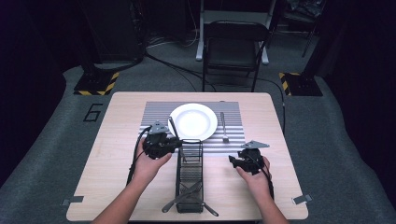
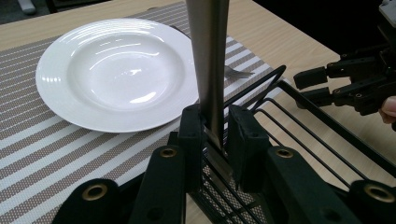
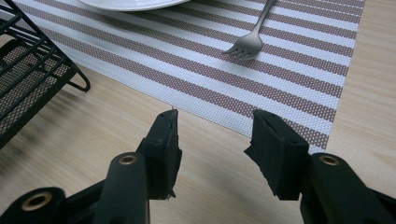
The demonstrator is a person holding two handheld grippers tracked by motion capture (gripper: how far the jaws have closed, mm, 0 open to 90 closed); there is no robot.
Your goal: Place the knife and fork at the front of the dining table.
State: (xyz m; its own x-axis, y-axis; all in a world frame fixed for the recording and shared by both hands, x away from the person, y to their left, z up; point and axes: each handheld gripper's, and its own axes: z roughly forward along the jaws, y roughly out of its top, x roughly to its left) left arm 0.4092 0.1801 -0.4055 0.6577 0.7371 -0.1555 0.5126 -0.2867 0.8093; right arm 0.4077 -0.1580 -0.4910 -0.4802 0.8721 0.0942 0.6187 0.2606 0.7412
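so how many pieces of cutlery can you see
4: a fork on the mat right of the plate, a utensil in the left claw, two crossed in the rack; more may hide there.

**Black grippers, brass screws, bare forearms**

Both handheld rigs are matte black. The left gripper and right gripper have chunky block-shaped pads on jointed bars pinned with brass-coloured screws. Each carries a grey three-cornered plate on top and trails a black cable. No sleeves on the forearms.

One plate; one fork (steel)
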